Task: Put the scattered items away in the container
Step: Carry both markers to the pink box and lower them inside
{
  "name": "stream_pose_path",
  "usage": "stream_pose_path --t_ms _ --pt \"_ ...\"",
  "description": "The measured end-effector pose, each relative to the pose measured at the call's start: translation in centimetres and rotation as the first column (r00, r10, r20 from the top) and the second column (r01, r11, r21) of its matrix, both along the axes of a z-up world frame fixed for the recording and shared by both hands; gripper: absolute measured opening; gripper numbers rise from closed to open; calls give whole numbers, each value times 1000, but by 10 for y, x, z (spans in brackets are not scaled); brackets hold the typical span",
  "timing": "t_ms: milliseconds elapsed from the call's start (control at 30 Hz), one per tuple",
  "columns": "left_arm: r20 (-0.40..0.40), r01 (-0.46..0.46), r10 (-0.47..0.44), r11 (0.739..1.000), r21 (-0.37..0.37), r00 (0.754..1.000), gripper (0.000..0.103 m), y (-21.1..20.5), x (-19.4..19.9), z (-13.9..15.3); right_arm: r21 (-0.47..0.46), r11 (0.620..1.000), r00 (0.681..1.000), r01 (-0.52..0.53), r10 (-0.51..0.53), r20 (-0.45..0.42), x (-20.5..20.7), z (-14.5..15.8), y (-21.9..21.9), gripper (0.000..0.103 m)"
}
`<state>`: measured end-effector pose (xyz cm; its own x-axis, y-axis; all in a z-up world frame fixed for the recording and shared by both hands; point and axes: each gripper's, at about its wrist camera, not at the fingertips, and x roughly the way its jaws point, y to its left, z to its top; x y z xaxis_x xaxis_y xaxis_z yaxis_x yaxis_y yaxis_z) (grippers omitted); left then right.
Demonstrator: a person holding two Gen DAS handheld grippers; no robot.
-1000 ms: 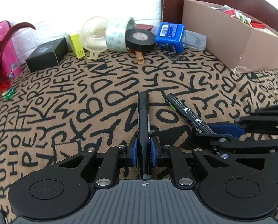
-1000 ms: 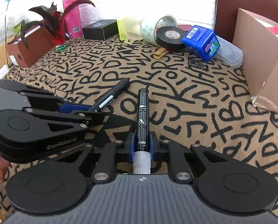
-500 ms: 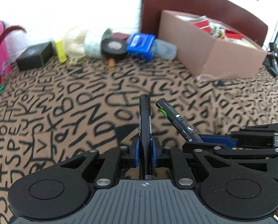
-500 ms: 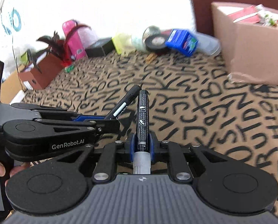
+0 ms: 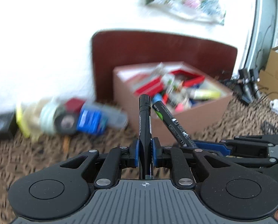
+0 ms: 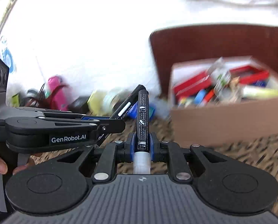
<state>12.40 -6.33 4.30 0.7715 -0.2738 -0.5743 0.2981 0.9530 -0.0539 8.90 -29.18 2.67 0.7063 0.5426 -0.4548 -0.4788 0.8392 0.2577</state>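
Above the patterned bedspread (image 5: 26, 156), the left gripper (image 5: 146, 153) has its fingers (image 5: 135, 154) clamped on a black pen (image 5: 144, 123). Beside it, the right gripper (image 6: 141, 145) grips a black marker (image 6: 142, 119). Ahead and right sits the cardboard box (image 5: 195, 119), partly filled.

A dark red-brown headboard (image 5: 163, 50) is standing against the white wall (image 5: 54, 37), and a blurred, colourful sheet (image 5: 185, 1) is hanging on that wall above it. At the right edge of the left wrist view, a brown cardboard carton (image 5: 275, 71) is sitting beside a tangle of black cables and plugs (image 5: 249, 85), with a pale door or window frame (image 5: 260, 24) running up behind them.
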Motion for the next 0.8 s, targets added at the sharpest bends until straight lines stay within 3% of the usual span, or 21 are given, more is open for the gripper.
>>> stream_pose_path --t_ms 167,333,733,800 --pt "15 22 -22 999 -32 1000 10 -31 45 16 33 995 994 91 -93 54 38 23 -30 18" --pt "28 21 -21 1000 -21 999 10 -59 95 19 48 985 984 169 -171 55 85 30 -53 18" --pt "-29 40 -40 999 -21 999 11 -91 157 -12 3 977 977 211 -211 -34 156 -11 -61 19" --pt "-20 34 -34 999 3 999 39 -91 159 -15 -40 978 977 207 -209 -41 160 -16 -57 22"
